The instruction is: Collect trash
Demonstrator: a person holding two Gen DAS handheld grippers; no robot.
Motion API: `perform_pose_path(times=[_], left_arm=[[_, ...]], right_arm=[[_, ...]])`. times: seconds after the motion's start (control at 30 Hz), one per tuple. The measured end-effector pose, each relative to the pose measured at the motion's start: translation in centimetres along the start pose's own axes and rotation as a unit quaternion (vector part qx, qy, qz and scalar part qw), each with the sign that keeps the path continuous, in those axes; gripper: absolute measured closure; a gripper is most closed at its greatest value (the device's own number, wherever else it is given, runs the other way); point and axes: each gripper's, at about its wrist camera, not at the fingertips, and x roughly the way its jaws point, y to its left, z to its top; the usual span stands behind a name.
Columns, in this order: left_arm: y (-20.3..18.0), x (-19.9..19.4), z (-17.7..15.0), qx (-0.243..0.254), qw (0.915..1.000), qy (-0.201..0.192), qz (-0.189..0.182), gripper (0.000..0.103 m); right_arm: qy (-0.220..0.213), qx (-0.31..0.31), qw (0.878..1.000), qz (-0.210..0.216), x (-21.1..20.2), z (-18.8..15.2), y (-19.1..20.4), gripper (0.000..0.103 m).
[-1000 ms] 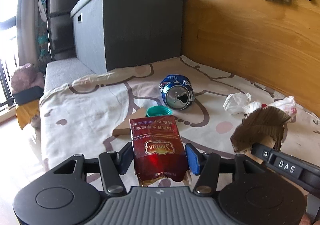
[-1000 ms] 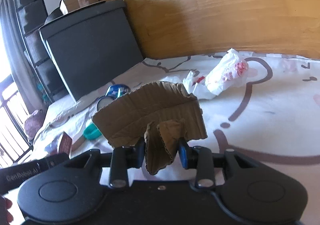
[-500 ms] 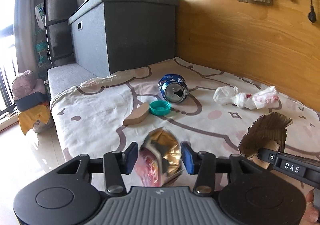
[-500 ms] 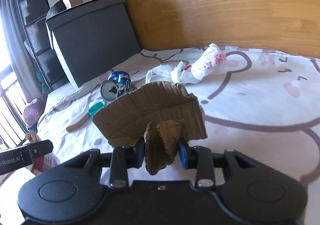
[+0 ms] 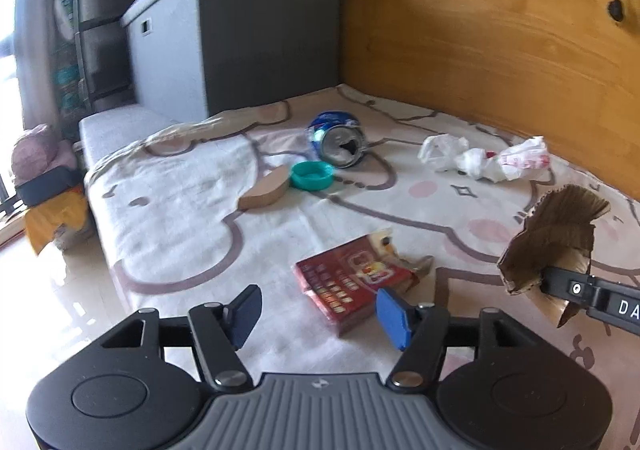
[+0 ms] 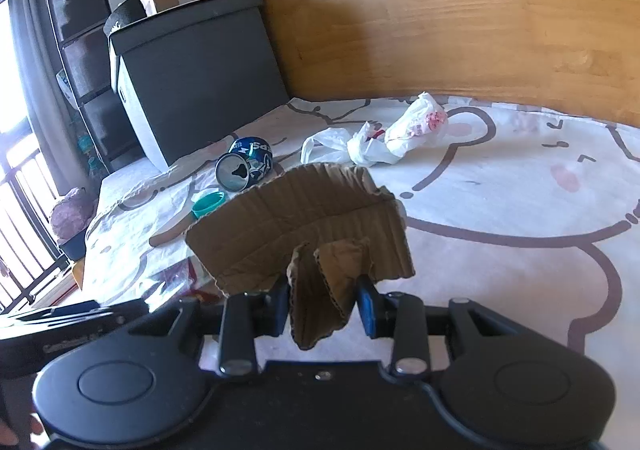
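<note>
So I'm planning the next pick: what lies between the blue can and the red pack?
A teal lid beside the blue can, then bare sheet down to the red pack, seen in the left wrist view.

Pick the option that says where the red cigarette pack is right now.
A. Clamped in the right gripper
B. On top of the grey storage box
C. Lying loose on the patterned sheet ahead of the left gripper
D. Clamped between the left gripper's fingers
C: the red cigarette pack lies flat on the patterned sheet, beyond the left gripper, whose jaws are opening with nothing pressed between them; the right gripper grips torn cardboard.
</note>
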Motion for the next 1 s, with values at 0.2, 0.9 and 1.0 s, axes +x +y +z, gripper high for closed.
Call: perform_pose_path(times=[0.2, 0.9, 1.0], left_arm=[[-0.8, 2.6, 1.4, 0.128, 0.9902, -0.001, -0.057, 0.016], [-1.9, 5.0, 2.3, 0.112, 0.9741, 0.107, -0.164, 0.014], [-2.1, 5.8, 3.1, 0.091, 0.9806, 0.102, -0.141, 0.023]], right_arm=[[0.0, 0.0, 1.0, 0.0, -0.1, 0.1, -0.6, 0.067], [0.015, 0.012, 1.0, -0.002, 0.3, 0.1, -1.9, 0.067], [0.013, 0.002, 1.0, -0.005, 0.0, 0.2, -1.6, 0.067]])
